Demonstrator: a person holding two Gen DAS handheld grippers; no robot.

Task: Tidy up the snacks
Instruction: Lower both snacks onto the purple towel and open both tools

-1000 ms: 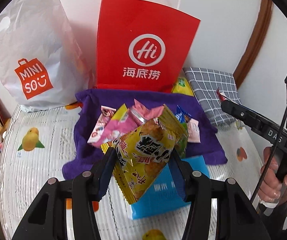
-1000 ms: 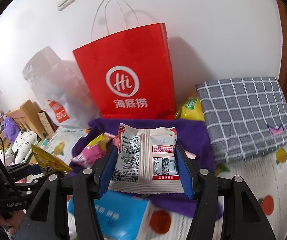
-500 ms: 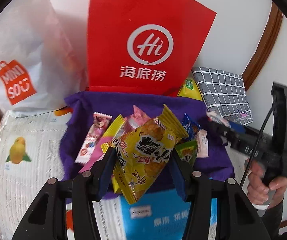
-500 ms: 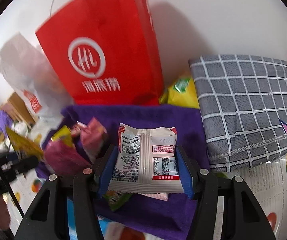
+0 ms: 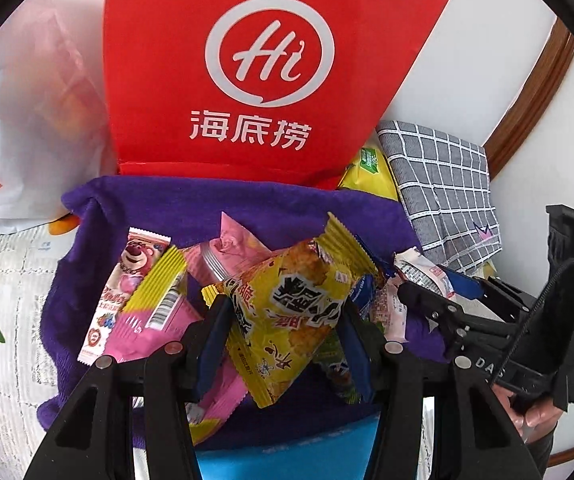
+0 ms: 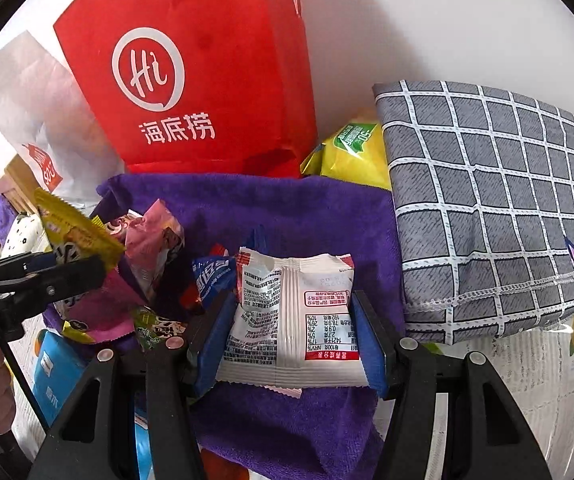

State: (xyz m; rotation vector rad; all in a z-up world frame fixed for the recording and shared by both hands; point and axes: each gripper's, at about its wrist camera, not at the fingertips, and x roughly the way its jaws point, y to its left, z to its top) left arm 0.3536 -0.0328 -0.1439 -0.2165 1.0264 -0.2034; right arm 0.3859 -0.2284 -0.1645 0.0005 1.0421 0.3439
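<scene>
Snacks, sealed in thin film packets, lie heaped on the purple towel [image 5: 287, 208] in front of the red paper bag [image 5: 271, 80], with two of them held above the pile. Largest in your grip is the yellow packet [image 5: 287, 312], clamped across its middle by the left gripper [image 5: 283, 344] and hanging tilted, one crimped end up. It looks light, puffed with air and crinkly; judge the contents brittle and keep your squeeze modest. Next, the white packet [image 6: 291, 320] sits squarely between the pads of the right gripper [image 6: 291, 336], printed back facing you, just above the towel; it is flat, soft and likely slippery, so hold it across the body, not by the seam. Of the loose ones, the long pink bear-print bar [image 5: 127, 292] offers a stiff narrow body to pinch at mid-length. The small blue packet [image 6: 213, 280], half buried beside the white one, is best taken by its exposed crimped edge.
</scene>
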